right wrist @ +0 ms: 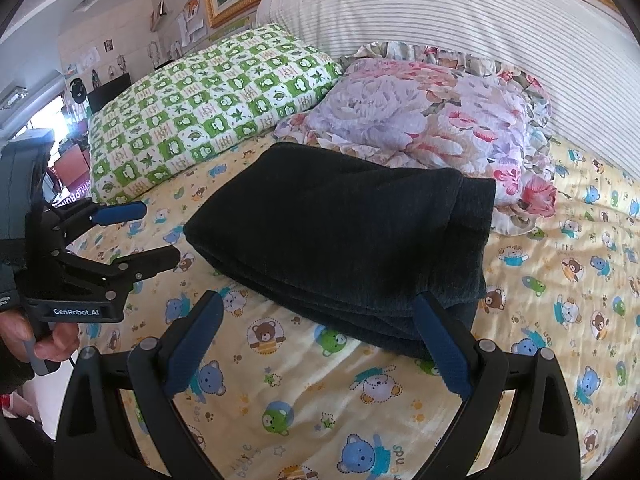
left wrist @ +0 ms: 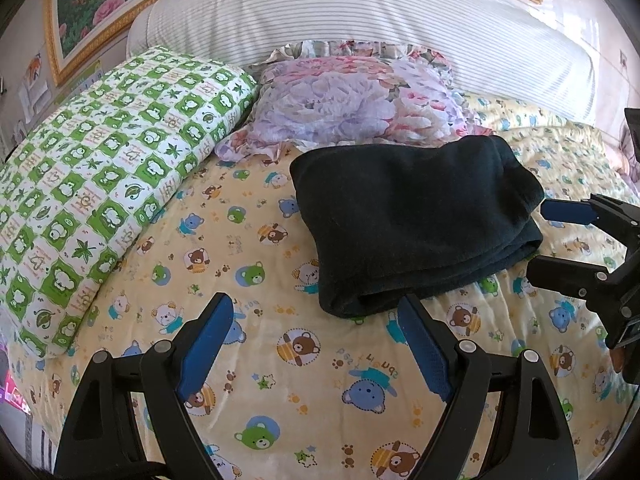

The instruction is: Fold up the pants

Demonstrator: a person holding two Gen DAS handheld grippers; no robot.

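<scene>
1. Left wrist view:
   - Left gripper (left wrist: 316, 314) spread wide over the sheet (left wrist: 280, 360), holding nothing; black angular arms, blue ribbed fingers (left wrist: 424, 352)
   - Pants (left wrist: 412, 220) folded into a thick, soft, dark bundle of fuzzy knit, lying on the sheet just ahead and to the right of the fingers, rounded fold edges facing the camera
   - Right gripper (left wrist: 538, 240) at the right edge beside the bundle, blue pad above black finger, apart and empty
   - Soft cotton sheet, pale yellow with cartoon bears
   - Green checked pillow (left wrist: 100, 176) at left, plump; ruffled floral pillow (left wrist: 352, 100) behind the pants; ribbed striped headboard (left wrist: 360, 20) beyond

2. Right wrist view:
   - Right gripper (right wrist: 318, 308) spread open, its right finger at the bundle's near corner, contact unclear
   - Pants (right wrist: 344, 232) in stacked layers, centre of the bed
   - Left gripper (right wrist: 160, 234) at left, parted and empty, gripped by a hand (right wrist: 52, 344)
</scene>
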